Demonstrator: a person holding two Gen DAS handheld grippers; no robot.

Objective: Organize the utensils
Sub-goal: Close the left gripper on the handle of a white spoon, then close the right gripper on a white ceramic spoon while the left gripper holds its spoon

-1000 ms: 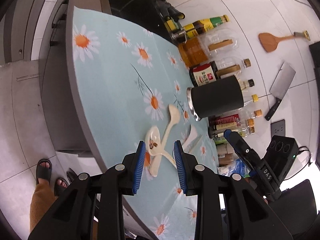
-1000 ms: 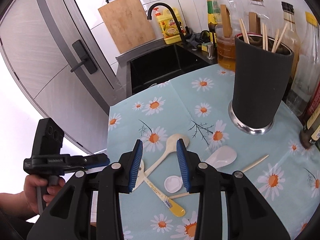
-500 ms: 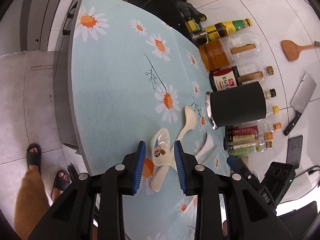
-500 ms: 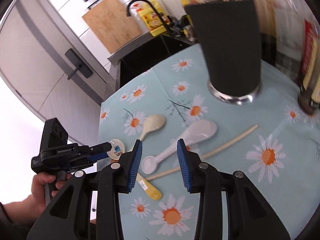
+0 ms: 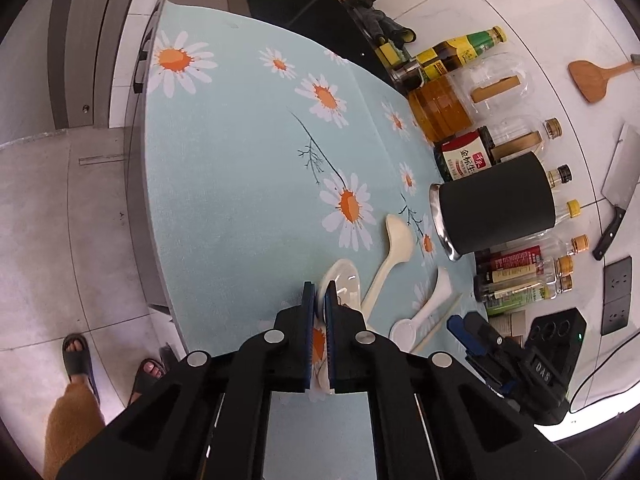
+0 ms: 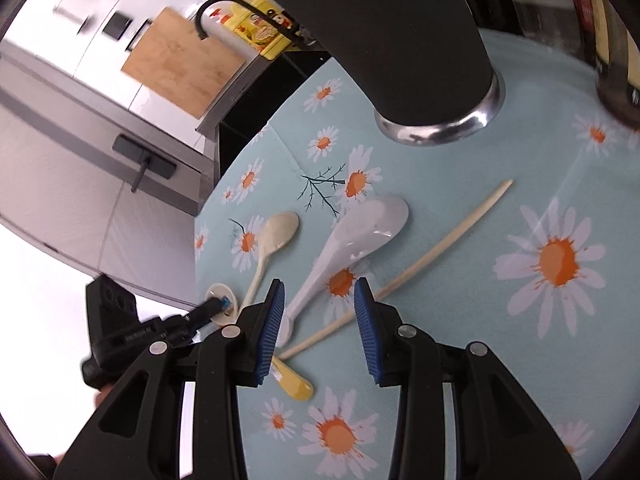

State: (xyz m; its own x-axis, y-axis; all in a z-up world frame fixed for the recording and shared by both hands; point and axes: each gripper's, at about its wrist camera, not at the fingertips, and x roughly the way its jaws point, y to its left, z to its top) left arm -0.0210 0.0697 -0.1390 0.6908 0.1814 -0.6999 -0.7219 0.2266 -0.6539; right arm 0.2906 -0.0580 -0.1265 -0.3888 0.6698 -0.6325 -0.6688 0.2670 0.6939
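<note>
My left gripper (image 5: 319, 292) is shut on the rim of a small white spoon with a printed picture (image 5: 345, 280); it also shows in the right wrist view (image 6: 224, 300). A beige spoon (image 5: 390, 248) (image 6: 272, 240), a white ceramic spoon (image 5: 424, 308) (image 6: 352, 240) and a chopstick (image 6: 400, 268) lie on the daisy tablecloth (image 5: 240, 168). A yellow-handled spoon (image 6: 294, 384) lies under my right gripper (image 6: 320, 316), which is open just above the white spoon's handle and the chopstick. The black utensil holder (image 5: 496, 204) (image 6: 400, 40) stands beyond.
Sauce and oil bottles (image 5: 448, 108) stand behind the holder against the tiled wall. A cleaver (image 5: 618, 192) and wooden spatula (image 5: 592, 80) hang on the wall. A sink with a black tap (image 6: 224, 8) lies at the far end. The table edge (image 5: 156, 208) is at left.
My left gripper has closed on the small printed spoon. My right gripper has dropped lower and forward over the white spoon and chopstick, nearer the holder.
</note>
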